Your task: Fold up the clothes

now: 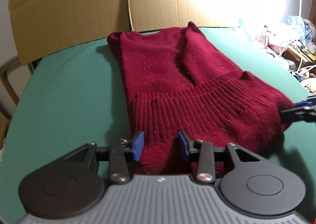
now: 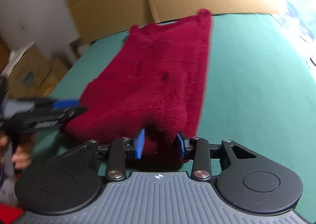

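Note:
A dark red knitted sweater (image 1: 167,73) lies lengthwise on the green table (image 1: 69,95), sleeves folded in, ribbed hem toward me. My left gripper (image 1: 161,146) has its blue pads either side of the hem's left corner, with cloth between them. My right gripper (image 2: 160,144) has its blue pads either side of the hem's right corner, which bunches up between them; the sweater (image 2: 158,77) stretches away from it. Each gripper shows at the edge of the other view: the right one (image 1: 300,109), the left one (image 2: 59,109). The near hem is lifted slightly off the table.
A large flattened cardboard box (image 1: 79,6) stands along the table's far edge. Cluttered household items (image 1: 292,46) sit beyond the table's right side. Cardboard boxes (image 2: 29,73) lie on the floor to the left. Bare green table (image 2: 256,85) lies to the right of the sweater.

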Available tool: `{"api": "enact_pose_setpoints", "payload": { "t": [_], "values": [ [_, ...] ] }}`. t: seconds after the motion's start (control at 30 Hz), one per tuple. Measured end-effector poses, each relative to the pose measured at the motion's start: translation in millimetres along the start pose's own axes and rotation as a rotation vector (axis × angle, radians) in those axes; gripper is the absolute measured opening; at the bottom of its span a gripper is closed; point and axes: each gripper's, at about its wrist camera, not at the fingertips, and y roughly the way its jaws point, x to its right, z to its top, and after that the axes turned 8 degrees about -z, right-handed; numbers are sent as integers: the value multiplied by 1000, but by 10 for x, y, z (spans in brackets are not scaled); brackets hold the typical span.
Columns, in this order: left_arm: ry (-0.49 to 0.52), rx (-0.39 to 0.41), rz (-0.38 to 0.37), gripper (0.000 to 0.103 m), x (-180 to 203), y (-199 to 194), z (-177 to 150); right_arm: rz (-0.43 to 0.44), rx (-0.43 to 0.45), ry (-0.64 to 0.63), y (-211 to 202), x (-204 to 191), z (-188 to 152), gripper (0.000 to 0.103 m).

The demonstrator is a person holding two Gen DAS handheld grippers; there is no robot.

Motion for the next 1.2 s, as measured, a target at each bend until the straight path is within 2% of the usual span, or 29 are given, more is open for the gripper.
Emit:
{"api": "enact_pose_setpoints", "payload": {
  "t": [0.03, 0.07, 0.17, 0.23, 0.33, 0.43, 0.47, 0.5, 0.53, 0.6, 0.67, 0.8, 0.87, 0.93, 1.0, 1.1, 1.2],
  "values": [
    [3, 0, 2, 41, -2, 11, 4, -15, -2, -2, -30, 0, 6, 16],
    [7, -1, 4, 42, -3, 18, 9, -21, -7, 5, -61, 15, 13, 12],
    [8, -1, 2, 42, -13, 32, 18, 0, -52, 71, -121, 139, 8, 11],
    [11, 0, 1, 45, -15, 39, 14, -46, -98, 58, -12, 158, -30, 11],
    [-1, -5, 0, 50, -56, 52, 33, -63, -99, 98, 84, 213, -24, 13],
    [7, -9, 17, 51, -70, 7, 64, -109, -86, 91, 7, 203, 29, 26],
    [11, 0, 25, 49, -69, -41, 79, -137, -60, 62, -70, 173, 42, 28],
    [13, 12, 32, 42, -67, -94, 95, -166, -34, 34, -148, 143, 54, 29],
    [14, 30, 30, 41, -62, -163, 116, -187, -4, 5, -221, 106, 74, 30],
    [16, 66, 8, 41, -33, -290, 161, -183, 73, -54, -334, -5, 152, 30],
    [30, 81, -30, 41, 30, -332, 197, -137, 100, -94, -290, -137, 237, 30],
    [65, 41, -58, 42, 157, -135, 201, -91, 56, -182, 127, -382, 325, 28],
    [65, 19, -40, 42, 147, 15, 166, -132, 17, -220, 379, -419, 325, 25],
    [65, -4, -21, 47, 137, 166, 131, -188, 17, -229, 545, -384, 346, 25],
    [66, -13, -15, 48, 144, 213, 158, -210, 25, -215, 613, -327, 402, 26],
    [75, -17, -11, 47, 176, 218, 194, -228, 23, -177, 639, -292, 438, 34],
    [42, -11, -20, 46, 121, 171, 169, -228, 18, -163, 632, -288, 421, 36]
  ]
}}
